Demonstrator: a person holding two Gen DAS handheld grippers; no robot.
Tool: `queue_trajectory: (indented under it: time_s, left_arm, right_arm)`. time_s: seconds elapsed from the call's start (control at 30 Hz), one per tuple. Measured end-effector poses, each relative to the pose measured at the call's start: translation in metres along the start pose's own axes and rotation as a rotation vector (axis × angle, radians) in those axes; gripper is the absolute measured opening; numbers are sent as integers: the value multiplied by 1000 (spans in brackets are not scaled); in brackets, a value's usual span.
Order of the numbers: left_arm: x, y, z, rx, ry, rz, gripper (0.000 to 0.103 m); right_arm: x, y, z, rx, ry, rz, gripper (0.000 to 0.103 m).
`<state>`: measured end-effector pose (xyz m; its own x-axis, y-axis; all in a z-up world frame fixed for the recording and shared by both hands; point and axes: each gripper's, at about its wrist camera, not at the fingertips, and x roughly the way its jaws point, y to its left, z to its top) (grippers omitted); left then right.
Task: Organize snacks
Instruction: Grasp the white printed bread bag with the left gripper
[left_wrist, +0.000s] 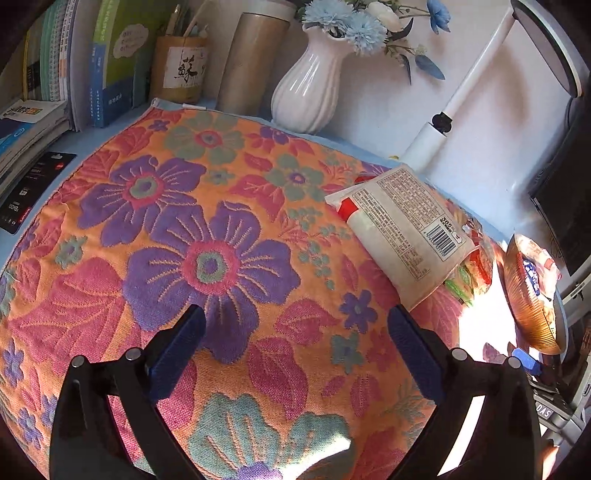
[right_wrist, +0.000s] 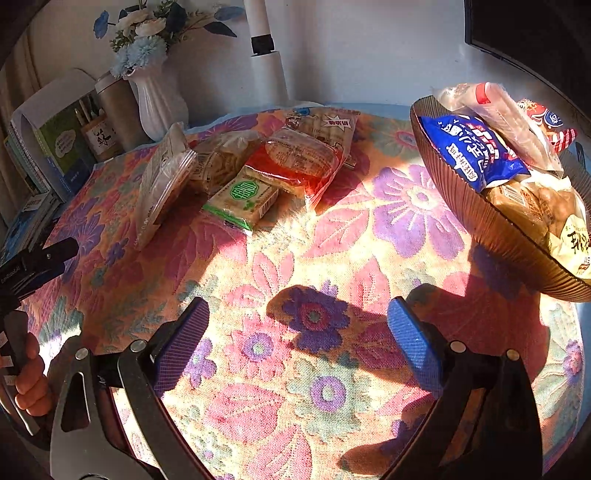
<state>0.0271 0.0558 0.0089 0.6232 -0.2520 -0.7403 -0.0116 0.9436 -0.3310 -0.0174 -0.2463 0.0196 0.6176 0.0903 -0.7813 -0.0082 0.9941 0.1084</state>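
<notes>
A ribbed brown bowl (right_wrist: 491, 236) at the right of the floral cloth holds several snack bags, a blue one (right_wrist: 469, 155) on top. Loose snacks lie at the back: a red-and-clear packet (right_wrist: 299, 162), a green-labelled biscuit pack (right_wrist: 243, 199) and a white pouch (right_wrist: 162, 184). My right gripper (right_wrist: 299, 332) stands open above bare cloth, nothing between its fingers. My left gripper (left_wrist: 295, 336) is open too, over the purple flowers, with the white pouch (left_wrist: 406, 229) up to its right. The bowl (left_wrist: 532, 295) appears edge-on at the far right.
A white vase (left_wrist: 306, 92) with blue flowers, a metal tumbler (left_wrist: 251, 62), a pen pot (left_wrist: 181, 70) and books (left_wrist: 110, 62) line the back. A white lamp post (right_wrist: 266, 55) rises behind the snacks. A dark monitor (left_wrist: 565, 214) stands at the right. The left tool and a hand (right_wrist: 29, 369) show at the left.
</notes>
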Motion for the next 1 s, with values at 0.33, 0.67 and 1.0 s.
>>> queue_trajectory:
  time_s: [0.33, 0.67, 1.0]
  left_arm:
    - [4, -9, 2, 17, 22, 148, 98]
    - [27, -60, 65, -133, 184, -194, 98]
    - [96, -88, 75, -237, 226, -152, 98]
  right_arm:
    - [2, -2, -1, 21, 17, -25, 100]
    - [0, -7, -2, 42, 11, 5, 100]
    - [1, -18, -2, 80, 32, 83, 100]
